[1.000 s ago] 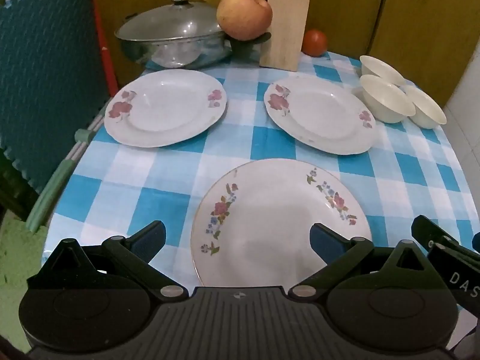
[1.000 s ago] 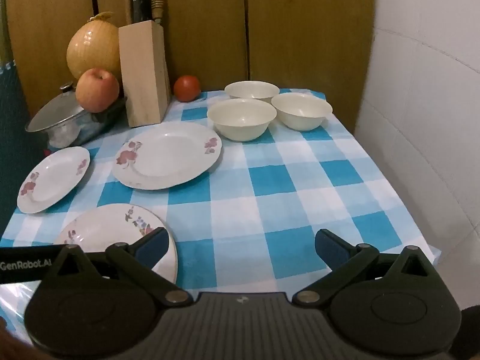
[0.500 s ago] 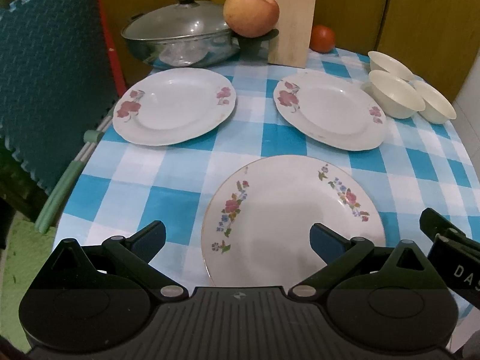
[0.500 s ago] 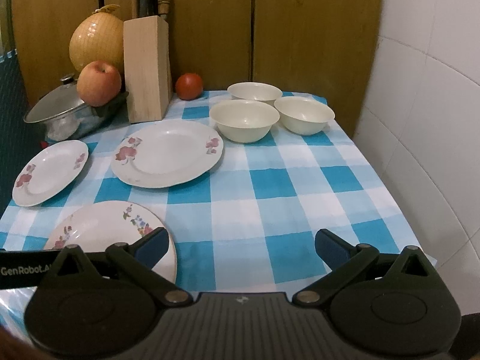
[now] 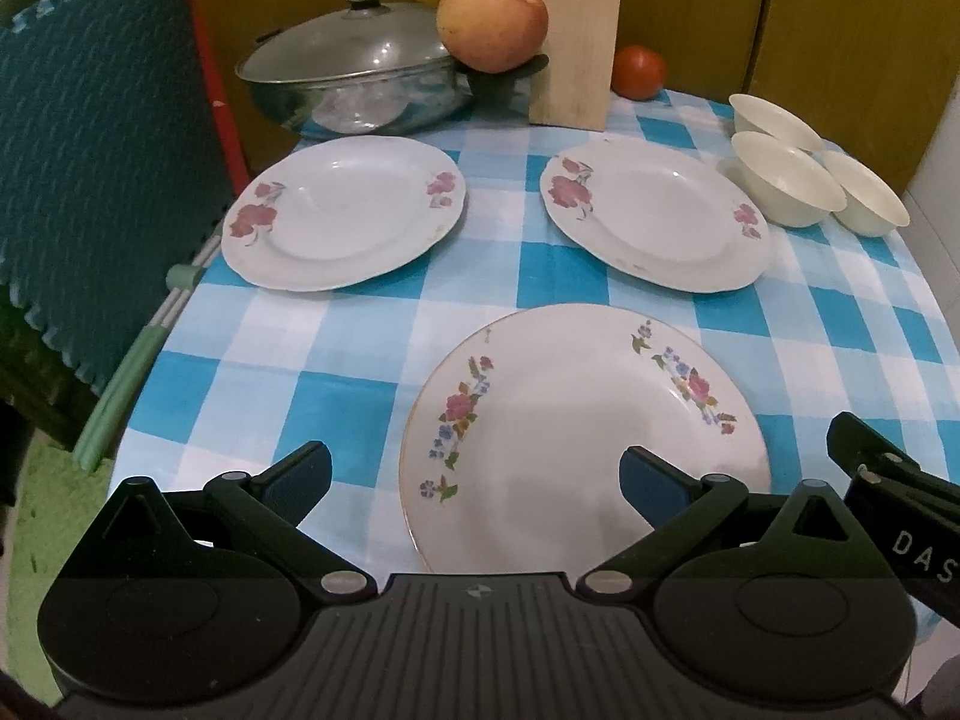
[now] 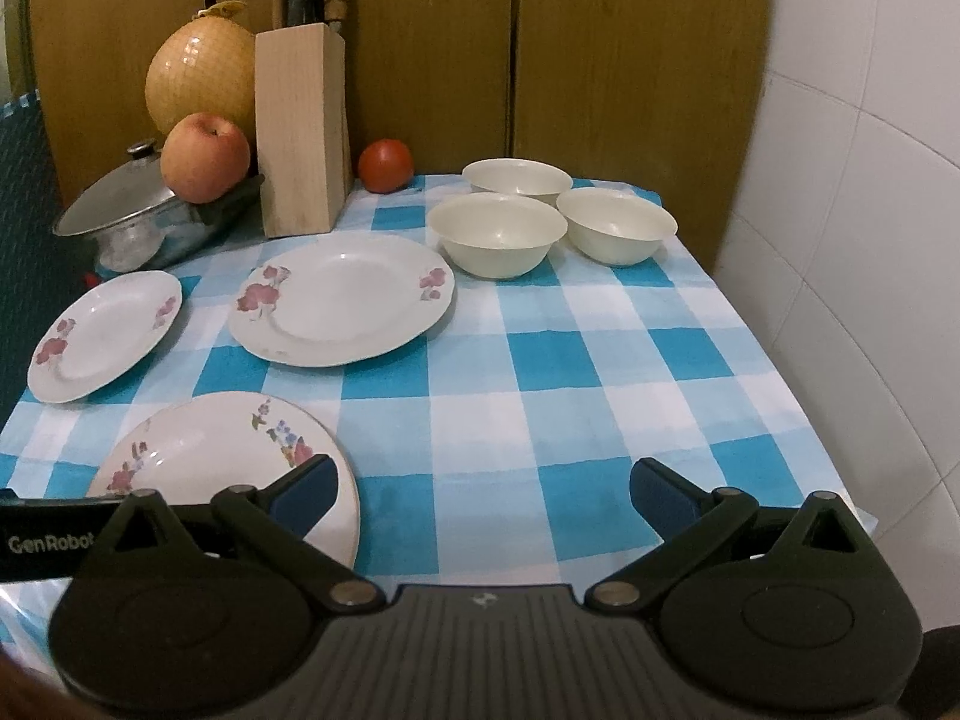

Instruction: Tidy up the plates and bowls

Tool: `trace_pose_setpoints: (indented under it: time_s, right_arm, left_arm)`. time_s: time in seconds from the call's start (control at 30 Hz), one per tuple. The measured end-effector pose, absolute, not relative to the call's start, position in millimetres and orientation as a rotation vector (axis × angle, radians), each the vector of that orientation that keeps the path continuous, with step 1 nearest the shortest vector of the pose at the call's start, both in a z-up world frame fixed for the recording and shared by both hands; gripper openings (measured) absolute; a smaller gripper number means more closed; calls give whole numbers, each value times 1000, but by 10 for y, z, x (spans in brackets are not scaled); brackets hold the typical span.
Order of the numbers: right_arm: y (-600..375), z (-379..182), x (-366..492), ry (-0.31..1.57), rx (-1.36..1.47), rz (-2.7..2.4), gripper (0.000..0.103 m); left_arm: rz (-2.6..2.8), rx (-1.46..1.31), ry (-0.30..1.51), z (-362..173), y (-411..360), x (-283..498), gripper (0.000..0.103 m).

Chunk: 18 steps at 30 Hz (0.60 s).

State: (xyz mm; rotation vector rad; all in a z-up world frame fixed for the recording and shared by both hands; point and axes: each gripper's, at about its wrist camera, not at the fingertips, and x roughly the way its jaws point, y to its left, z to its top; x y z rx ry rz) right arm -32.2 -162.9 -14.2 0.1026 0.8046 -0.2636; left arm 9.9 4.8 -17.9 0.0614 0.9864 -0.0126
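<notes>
Left gripper [image 5: 474, 471] jaws wide, empty, above near plate [image 5: 585, 420]. Right gripper [image 6: 483, 489] wide, empty. Lettering: "GenRobot", "DAS".

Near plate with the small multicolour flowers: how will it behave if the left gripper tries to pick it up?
Likely rigid and breakable: the near plate looks like glazed ceramic. The glossy rim may slip between the fingers. It lies flat on the tablecloth, so the rim probably offers little purchase.

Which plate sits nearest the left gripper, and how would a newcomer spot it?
Start at the checked tablecloth. Two plates with big red roses lie farther back; the nearest plate lies alone at the front edge, just ahead of the open left gripper. It alone has a thin gold rim and sprays of small mixed-colour flowers.
</notes>
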Motion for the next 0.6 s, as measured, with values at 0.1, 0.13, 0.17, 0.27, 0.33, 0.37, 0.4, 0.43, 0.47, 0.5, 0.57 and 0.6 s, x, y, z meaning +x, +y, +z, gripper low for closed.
trace_pose_setpoints:
  time_s: [0.1, 0.13, 0.17, 0.27, 0.33, 0.37, 0.4, 0.43, 0.47, 0.5, 0.57, 0.6]
  right_arm:
    - [-1636, -154, -317, 810, 102, -263, 102]
    - [-1636, -154, -316, 810, 102, -263, 102]
    - [-1634, -153, -316, 811, 101, -262, 102]
    - [-1634, -161, -315, 813, 99, -259, 102]
    - [-1632, -168, -315, 816, 97, -259, 102]
    - [-1629, -167, -315, 817, 98, -259, 102]
    - [-1629, -168, -317, 818, 99, -259, 102]
    - [-1625, -163, -314, 819, 98, -260, 102]
    - [-1623, -160, -315, 819, 96, -260, 102]
    - [-1621, -157, -313, 819, 95, -260, 102]
    - [-1622, -156, -312, 821, 95, -260, 102]
    - [-1621, -155, -314, 821, 96, -261, 102]
  left_arm:
    - [-10, 57, 988, -185, 55, 98, 103]
    - [-9, 58, 989, -187, 54, 99, 103]
    - [-8, 60, 990, -189, 50, 99, 103]
    - [-10, 61, 989, -188, 50, 98, 103]
    - [-11, 63, 988, -186, 49, 96, 103]
    - [-11, 63, 989, -186, 49, 98, 103]
    - [-10, 65, 988, -187, 50, 98, 103]
    - [-10, 66, 989, -187, 52, 97, 103]
    - [-10, 66, 989, -186, 50, 97, 103]
    - [-10, 67, 990, -187, 52, 98, 103]
    - [-10, 68, 989, -187, 50, 97, 103]
    - [-9, 69, 989, -188, 52, 97, 103]
